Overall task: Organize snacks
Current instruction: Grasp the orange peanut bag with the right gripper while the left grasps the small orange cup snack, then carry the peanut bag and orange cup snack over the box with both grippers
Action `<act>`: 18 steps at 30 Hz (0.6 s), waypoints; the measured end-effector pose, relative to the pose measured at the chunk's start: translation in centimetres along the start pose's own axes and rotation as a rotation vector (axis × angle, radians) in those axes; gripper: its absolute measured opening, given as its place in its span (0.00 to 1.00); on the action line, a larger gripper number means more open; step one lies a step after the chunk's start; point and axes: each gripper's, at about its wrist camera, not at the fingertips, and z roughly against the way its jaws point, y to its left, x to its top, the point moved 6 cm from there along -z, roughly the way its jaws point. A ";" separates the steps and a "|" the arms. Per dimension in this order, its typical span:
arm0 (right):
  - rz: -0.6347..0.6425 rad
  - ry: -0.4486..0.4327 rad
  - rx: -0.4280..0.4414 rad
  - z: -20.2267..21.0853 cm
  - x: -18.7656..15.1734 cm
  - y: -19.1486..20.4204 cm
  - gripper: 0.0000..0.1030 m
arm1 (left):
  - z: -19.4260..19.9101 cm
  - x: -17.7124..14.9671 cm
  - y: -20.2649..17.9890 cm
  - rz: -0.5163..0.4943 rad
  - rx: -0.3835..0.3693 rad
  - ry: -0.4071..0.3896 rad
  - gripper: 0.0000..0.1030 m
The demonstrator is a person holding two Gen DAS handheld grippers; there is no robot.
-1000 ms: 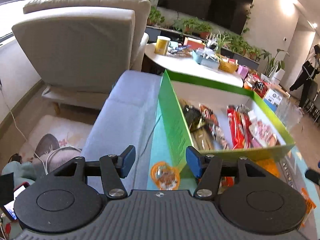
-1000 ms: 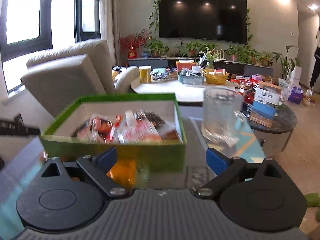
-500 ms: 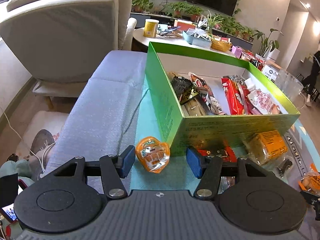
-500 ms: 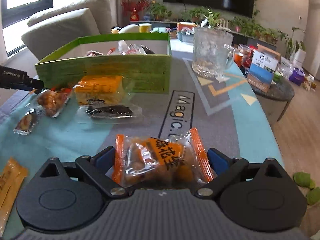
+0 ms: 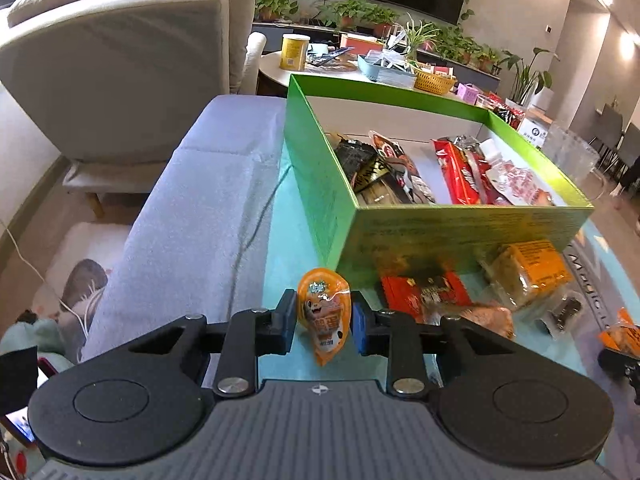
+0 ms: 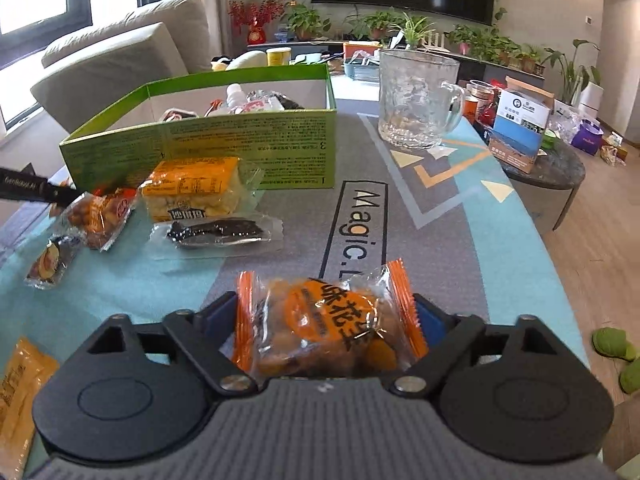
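Note:
A green box [image 5: 440,232] with several snack packets inside stands on the patterned mat. In front of its near corner, my left gripper [image 5: 323,318] has its jaws closing on a small orange egg packet [image 5: 325,312]. The packet stands upright, with both blue pads pressing on its sides. In the right wrist view, my right gripper [image 6: 326,314] stands wide over an orange peanut packet [image 6: 332,320] lying flat on the mat. Its pads flank the packet's crimped ends without visibly squeezing it. The left gripper's black finger [image 6: 24,190] shows at that view's left edge.
Loose snacks lie before the box: a yellow cake packet [image 6: 192,188], a dark packet [image 6: 216,232], a red packet [image 5: 424,292], a brown nut packet [image 6: 96,212] and a yellow packet [image 6: 20,384]. A glass mug [image 6: 416,100] stands right of the box. A grey bench [image 5: 200,200] borders the mat's left side.
Both grippers came down from box height to the mat. The left jaws narrowed onto the egg packet, which went from lying flat to upright. The right jaws now straddle the peanut packet.

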 end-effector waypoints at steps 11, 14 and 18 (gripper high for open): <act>-0.014 -0.083 0.013 3.1 1.4 0.5 0.76 | 5.2 0.3 -0.2 -0.024 -0.006 -0.089 0.25; -0.012 -0.112 0.021 3.7 2.1 0.8 0.76 | 6.3 0.8 -0.4 -0.029 -0.008 -0.117 0.25; -0.004 -0.151 0.031 4.4 3.2 1.2 0.76 | 7.7 1.6 -1.4 -0.047 -0.019 -0.156 0.25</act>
